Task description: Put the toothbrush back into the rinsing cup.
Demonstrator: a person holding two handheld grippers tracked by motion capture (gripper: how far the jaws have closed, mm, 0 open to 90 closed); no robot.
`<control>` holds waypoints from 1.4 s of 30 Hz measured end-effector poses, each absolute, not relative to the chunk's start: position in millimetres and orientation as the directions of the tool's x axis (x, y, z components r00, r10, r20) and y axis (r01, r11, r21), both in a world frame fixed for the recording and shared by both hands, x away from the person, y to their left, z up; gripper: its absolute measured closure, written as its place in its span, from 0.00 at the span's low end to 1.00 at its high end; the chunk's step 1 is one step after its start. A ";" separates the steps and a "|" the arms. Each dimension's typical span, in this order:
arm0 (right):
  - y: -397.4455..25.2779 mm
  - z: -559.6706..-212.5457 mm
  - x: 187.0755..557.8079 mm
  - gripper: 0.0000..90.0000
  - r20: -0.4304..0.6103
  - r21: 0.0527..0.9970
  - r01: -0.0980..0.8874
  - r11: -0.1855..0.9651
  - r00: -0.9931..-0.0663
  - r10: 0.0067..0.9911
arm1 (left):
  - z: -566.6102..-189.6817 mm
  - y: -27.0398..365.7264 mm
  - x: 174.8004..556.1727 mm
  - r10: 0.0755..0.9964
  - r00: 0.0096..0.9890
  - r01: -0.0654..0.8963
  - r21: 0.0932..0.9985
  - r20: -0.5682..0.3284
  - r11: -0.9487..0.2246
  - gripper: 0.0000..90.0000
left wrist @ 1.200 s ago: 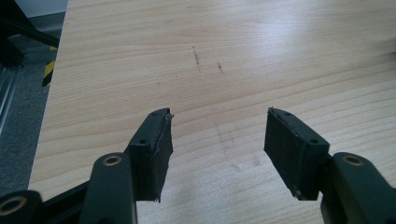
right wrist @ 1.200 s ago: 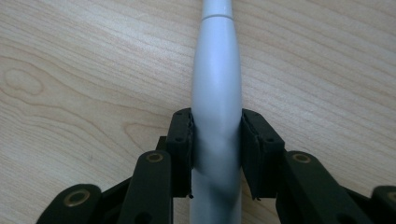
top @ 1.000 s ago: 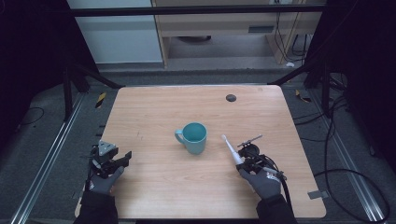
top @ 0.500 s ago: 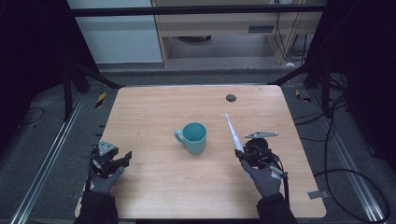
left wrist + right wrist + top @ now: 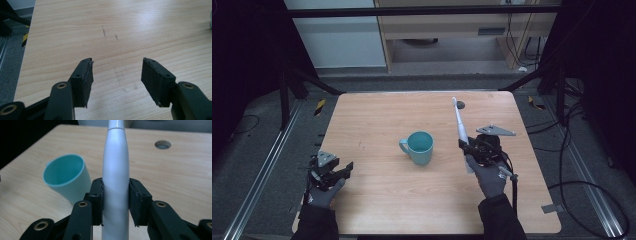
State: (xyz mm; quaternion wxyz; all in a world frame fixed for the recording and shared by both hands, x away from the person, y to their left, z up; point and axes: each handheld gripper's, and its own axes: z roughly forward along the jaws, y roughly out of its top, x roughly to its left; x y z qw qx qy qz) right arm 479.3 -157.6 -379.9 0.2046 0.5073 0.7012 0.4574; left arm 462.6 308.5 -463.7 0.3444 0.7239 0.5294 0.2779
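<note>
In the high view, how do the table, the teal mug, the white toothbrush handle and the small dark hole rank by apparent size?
1. Table.
2. Teal mug and white toothbrush handle: unsure, since the handle is raised nearer the camera.
3. Dark hole.

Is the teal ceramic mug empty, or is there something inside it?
Empty. The teal ceramic mug stands upright on the table, and the right gripper view looks into its opening, showing bare inner wall.
</note>
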 end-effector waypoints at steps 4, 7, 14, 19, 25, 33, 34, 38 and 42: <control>-153.9 -374.6 484.8 0.74 0.186 0.876 0.481 0.034 -0.402 0.897 | -463.9 308.4 462.9 0.958 0.285 0.575 0.792 0.039 -0.203 0.47; -151.8 -373.6 488.0 0.74 0.196 0.880 0.475 0.021 -0.402 0.894 | -463.7 308.4 462.8 0.958 0.285 0.574 0.793 0.040 -0.204 0.47; -142.6 -370.3 496.1 0.74 0.194 0.900 0.435 0.005 -0.412 0.890 | -463.7 308.4 463.0 0.958 0.282 0.572 0.795 0.042 -0.203 0.47; -138.5 -368.7 496.2 0.74 0.206 0.914 0.405 -0.025 -0.409 0.889 | -463.5 308.3 463.0 0.959 0.280 0.570 0.797 0.043 -0.202 0.47; -126.9 -368.3 501.7 0.74 0.207 0.925 0.378 -0.045 -0.400 0.893 | -464.1 308.6 463.3 0.959 0.280 0.571 0.796 0.042 -0.201 0.47; -107.2 -367.2 508.6 0.74 0.220 0.932 0.355 -0.068 -0.407 0.887 | -463.6 308.7 462.3 0.960 0.277 0.561 0.803 0.044 -0.199 0.47; -104.6 -366.6 509.1 0.74 0.220 0.935 0.348 -0.072 -0.409 0.885 | -463.6 308.7 462.3 0.960 0.277 0.561 0.803 0.044 -0.199 0.47; -93.1 -364.3 511.8 0.74 0.220 0.940 0.332 -0.078 -0.417 0.882 | -463.8 308.5 462.6 0.959 0.280 0.561 0.803 0.043 -0.200 0.47; -84.3 -365.1 515.2 0.74 0.226 0.942 0.324 -0.086 -0.424 0.877 | -463.8 307.9 462.4 0.958 0.283 0.560 0.803 0.044 -0.202 0.47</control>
